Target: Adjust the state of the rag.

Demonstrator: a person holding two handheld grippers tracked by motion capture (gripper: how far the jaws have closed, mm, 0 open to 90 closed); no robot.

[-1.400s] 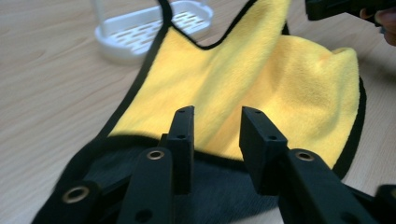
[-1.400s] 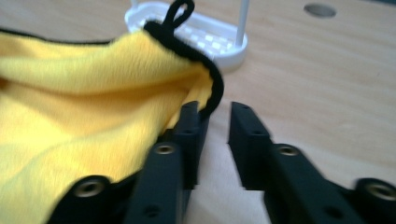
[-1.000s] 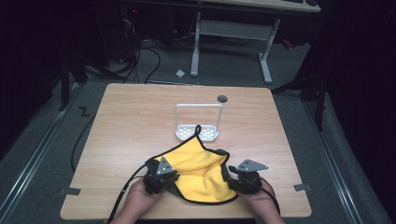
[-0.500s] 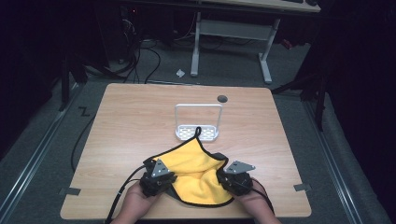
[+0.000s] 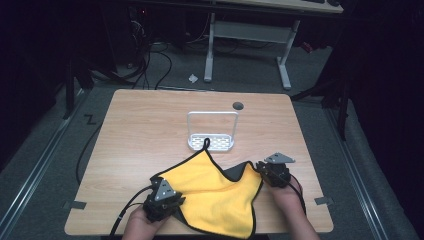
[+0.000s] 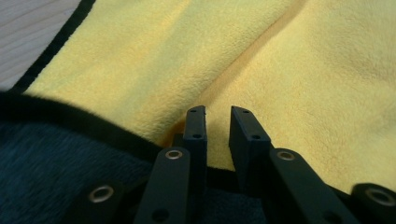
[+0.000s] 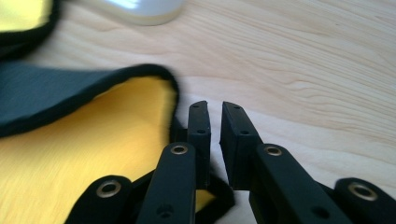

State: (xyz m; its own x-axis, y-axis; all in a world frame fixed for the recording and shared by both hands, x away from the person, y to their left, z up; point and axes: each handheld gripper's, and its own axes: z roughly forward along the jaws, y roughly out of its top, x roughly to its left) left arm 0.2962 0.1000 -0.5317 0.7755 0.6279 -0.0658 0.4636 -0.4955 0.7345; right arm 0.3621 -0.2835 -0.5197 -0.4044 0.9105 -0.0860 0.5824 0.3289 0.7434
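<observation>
One yellow cloth point(image 5: 220, 192), one white rack point(image 5: 212, 131), two hand-held grippers, one wooden table point(image 5: 145, 130)

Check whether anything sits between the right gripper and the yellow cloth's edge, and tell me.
Nothing visible does. The right gripper sits right at the black-trimmed edge of the yellow cloth, its jaws nearly together, having just been closing, with bare table ahead of the tips. The white rack stands farther off, beyond the cloth's far corner.
</observation>
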